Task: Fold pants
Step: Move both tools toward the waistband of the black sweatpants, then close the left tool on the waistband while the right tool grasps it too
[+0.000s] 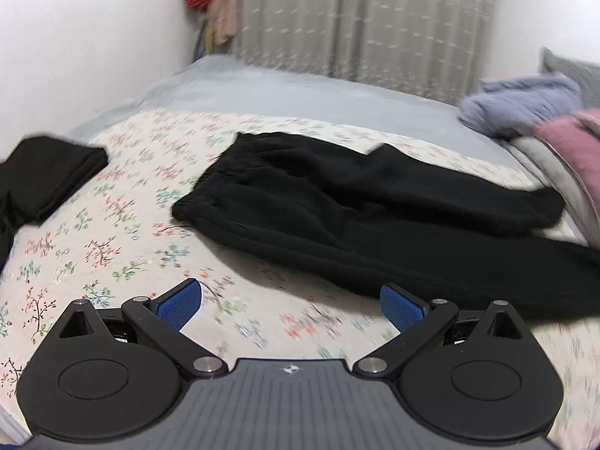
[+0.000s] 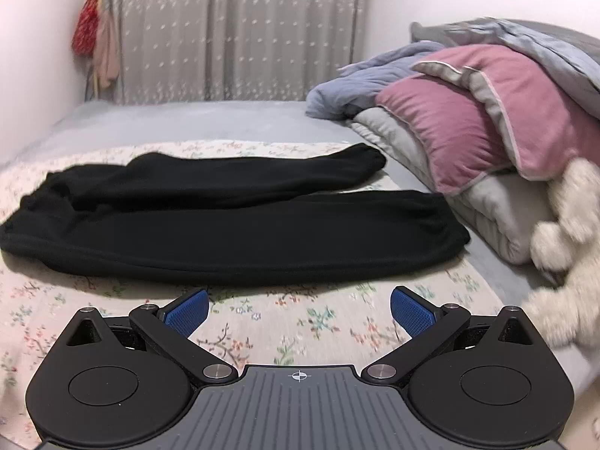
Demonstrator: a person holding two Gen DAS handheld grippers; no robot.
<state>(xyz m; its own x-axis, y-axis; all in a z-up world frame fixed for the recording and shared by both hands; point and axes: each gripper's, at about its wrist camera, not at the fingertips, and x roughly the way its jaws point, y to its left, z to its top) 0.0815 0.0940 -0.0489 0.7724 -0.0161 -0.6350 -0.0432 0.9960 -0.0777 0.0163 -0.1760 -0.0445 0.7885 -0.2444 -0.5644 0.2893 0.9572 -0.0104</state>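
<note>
Far left on the bed: a second black garment [image 1: 45,180], folded, well apart from the pants [image 1: 337,206]. Pants lie flat on the floral sheet [image 1: 112,247], waistband left, two legs running right, cuffs near the pillow pile [image 2: 487,120]. Left hand-held gripper [image 1: 290,302] jaws wide, empty, just short of the near leg. Right hand-held gripper [image 2: 299,307] also wide, empty, near the lower leg's edge. White plush toy [image 2: 562,225] at far right. Risks: pinching the sheet along with the fabric; legs are splayed, so the fold may go uneven; far cuff could snag the pillows. No readable writing; only a small logo mark on each gripper body.
</note>
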